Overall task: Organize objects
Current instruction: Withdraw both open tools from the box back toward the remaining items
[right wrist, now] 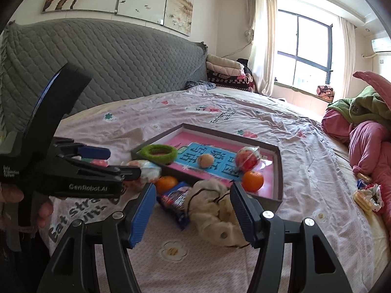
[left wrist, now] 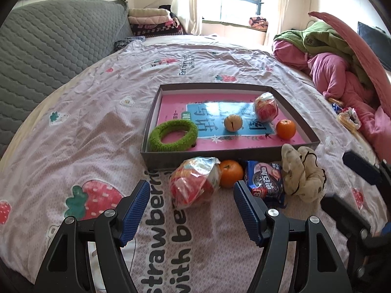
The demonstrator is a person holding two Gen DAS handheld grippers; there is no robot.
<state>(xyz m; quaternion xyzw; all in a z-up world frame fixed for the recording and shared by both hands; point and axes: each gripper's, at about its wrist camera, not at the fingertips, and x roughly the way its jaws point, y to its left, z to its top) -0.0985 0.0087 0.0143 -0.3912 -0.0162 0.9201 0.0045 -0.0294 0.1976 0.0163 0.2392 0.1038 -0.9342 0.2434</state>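
A shallow grey box (left wrist: pixel 288 150) with a pink floor lies on the bed and holds a green knitted ring (left wrist: pixel 173 135), a tan fruit (left wrist: pixel 233 122), a bagged apple (left wrist: pixel 266 107) and an orange (left wrist: pixel 286 129). In front of it lie a bagged apple (left wrist: pixel 193 183), an orange (left wrist: pixel 231 173), a blue cookie pack (left wrist: pixel 265 182) and a beige scrunchie (left wrist: pixel 303 171). My left gripper (left wrist: pixel 191 211) is open, just short of the bagged apple. My right gripper (right wrist: pixel 193 211) is open around the scrunchie (right wrist: pixel 215 210), with the box (right wrist: pixel 278 171) beyond it.
A grey quilted headboard (left wrist: pixel 48 48) stands at the left. Pink and green bedding (left wrist: pixel 342 73) is piled at the right, with snack wrappers (left wrist: pixel 347 119) beside it. The left gripper's body (right wrist: pixel 73 171) fills the left of the right wrist view.
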